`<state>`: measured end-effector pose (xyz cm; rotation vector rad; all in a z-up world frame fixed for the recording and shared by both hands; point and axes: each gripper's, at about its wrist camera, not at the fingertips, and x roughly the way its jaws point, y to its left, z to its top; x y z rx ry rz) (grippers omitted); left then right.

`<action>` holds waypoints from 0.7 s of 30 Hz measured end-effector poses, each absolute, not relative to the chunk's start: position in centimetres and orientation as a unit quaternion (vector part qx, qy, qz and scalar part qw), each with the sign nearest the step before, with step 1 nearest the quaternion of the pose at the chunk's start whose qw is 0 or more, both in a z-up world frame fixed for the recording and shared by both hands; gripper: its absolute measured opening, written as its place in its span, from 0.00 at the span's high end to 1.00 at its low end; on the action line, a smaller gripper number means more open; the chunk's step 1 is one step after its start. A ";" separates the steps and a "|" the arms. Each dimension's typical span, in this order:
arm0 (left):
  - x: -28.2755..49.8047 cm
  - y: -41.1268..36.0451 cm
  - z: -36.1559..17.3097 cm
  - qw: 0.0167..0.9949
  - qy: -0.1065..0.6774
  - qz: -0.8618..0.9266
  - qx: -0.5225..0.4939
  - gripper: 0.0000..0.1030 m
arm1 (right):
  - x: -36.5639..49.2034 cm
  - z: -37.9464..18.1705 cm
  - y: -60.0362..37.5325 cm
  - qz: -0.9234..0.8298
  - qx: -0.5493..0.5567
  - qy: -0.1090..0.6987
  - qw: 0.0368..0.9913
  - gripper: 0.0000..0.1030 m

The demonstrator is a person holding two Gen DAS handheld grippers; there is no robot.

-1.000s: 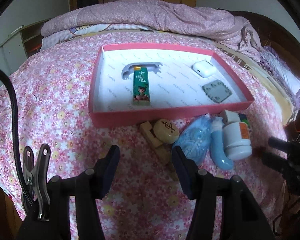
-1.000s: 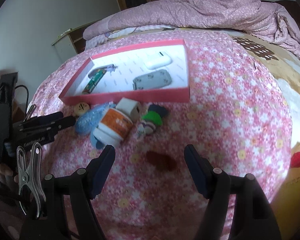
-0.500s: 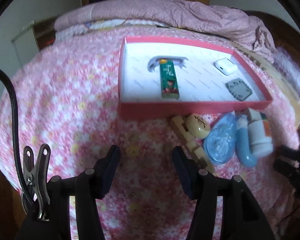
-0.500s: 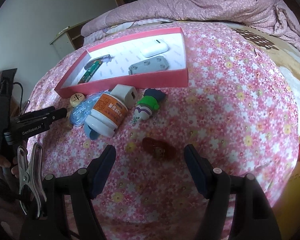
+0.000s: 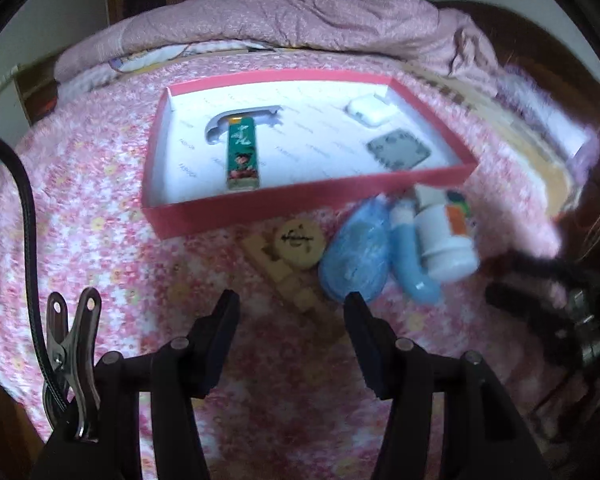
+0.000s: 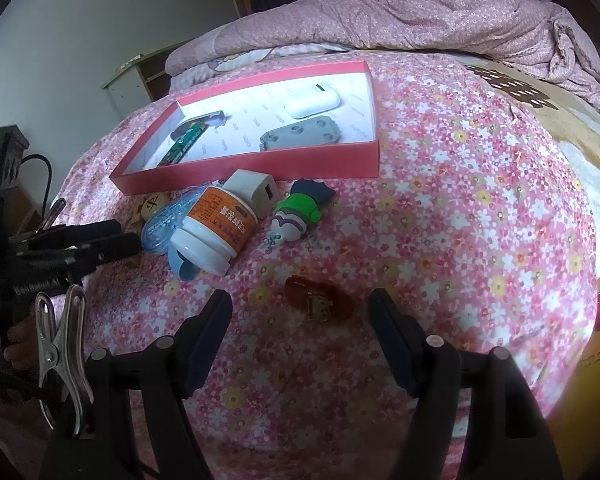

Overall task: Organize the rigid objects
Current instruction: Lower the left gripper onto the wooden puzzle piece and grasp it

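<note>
Two grippers hover with jaws apart and empty: the right gripper [image 6: 300,312] should drop straight over the near red clip [image 6: 319,301], the left gripper [image 5: 291,312] over the wooden block [image 5: 296,280], both bound for the far pink box [image 6: 260,168].

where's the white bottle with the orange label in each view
Left wrist view: white bottle lies at right centre, below the box's right corner, beside the blue curved piece.
Right wrist view: white bottle lies left of centre, below the box's near wall.
Shared landmark: the pink box.

Wooden block [image 5: 296,280] partly hidden under round token [image 5: 299,243].
</note>
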<state>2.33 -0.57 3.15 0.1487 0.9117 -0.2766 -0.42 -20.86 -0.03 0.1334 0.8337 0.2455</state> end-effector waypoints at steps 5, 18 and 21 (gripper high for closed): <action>1.6 1.0 2.9 0.893 0.432 -0.098 0.082 0.42 | -0.5 0.0 -20.8 0.120 0.066 0.403 0.905 0.29; 3.1 6.4 2.8 0.908 0.402 0.058 0.099 0.42 | -0.5 0.0 -20.8 0.118 0.065 0.402 0.906 0.29; 3.1 7.2 3.0 0.909 0.412 0.017 0.062 0.42 | -0.5 -0.1 -20.8 0.119 0.066 0.402 0.906 0.29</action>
